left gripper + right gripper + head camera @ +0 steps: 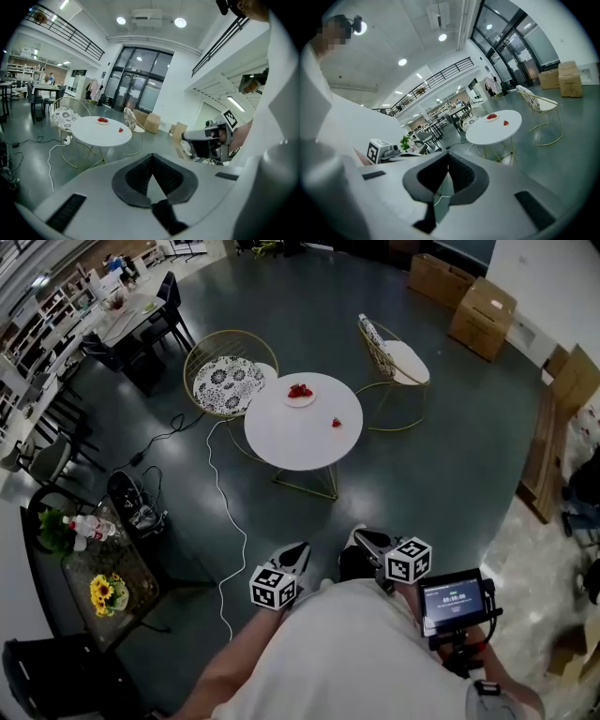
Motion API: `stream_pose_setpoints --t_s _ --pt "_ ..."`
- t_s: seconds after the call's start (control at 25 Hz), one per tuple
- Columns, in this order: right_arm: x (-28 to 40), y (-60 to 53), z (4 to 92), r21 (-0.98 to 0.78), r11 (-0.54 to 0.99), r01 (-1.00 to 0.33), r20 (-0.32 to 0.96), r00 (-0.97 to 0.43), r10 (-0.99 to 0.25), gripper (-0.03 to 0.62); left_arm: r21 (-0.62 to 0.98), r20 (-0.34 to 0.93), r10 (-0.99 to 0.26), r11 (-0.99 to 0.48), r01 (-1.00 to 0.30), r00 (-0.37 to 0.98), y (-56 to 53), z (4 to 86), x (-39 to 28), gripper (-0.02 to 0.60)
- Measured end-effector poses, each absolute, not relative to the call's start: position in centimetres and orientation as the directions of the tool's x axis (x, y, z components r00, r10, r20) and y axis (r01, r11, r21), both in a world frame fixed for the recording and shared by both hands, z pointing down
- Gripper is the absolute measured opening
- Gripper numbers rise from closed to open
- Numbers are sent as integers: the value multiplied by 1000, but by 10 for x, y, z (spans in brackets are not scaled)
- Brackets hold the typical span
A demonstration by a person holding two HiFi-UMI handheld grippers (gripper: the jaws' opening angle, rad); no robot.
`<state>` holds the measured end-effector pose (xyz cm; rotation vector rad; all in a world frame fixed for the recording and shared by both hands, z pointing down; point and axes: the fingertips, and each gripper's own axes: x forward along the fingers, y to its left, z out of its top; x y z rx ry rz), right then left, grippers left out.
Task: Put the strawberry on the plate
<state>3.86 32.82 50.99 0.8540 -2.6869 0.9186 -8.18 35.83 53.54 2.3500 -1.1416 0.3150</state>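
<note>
My left gripper (152, 157) and right gripper (448, 157) are both closed, empty. The strawberry (336, 422) lies far ahead on the table (291, 442), near the plate (292, 402). It's likely soft and light, so I'd pinch its sides gently.

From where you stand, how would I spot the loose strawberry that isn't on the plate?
Find the round white table between two gold wire chairs. A small white plate near its far edge holds red strawberries; the loose red strawberry lies alone on the bare tabletop, right of the plate and apart from it.
</note>
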Motion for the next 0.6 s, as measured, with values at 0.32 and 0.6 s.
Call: stream_pose_setpoints --t_s 0.32,0.6 --pt "38 319 513 -504 648 -571 356 -821 -447 8 357 405 -668 -513 -781 624 352 538 -77 8" --pt "34 322 509 -503 650 -569 358 -822 -443 8 363 407 -668 -507 -782 623 356 537 -77 8"
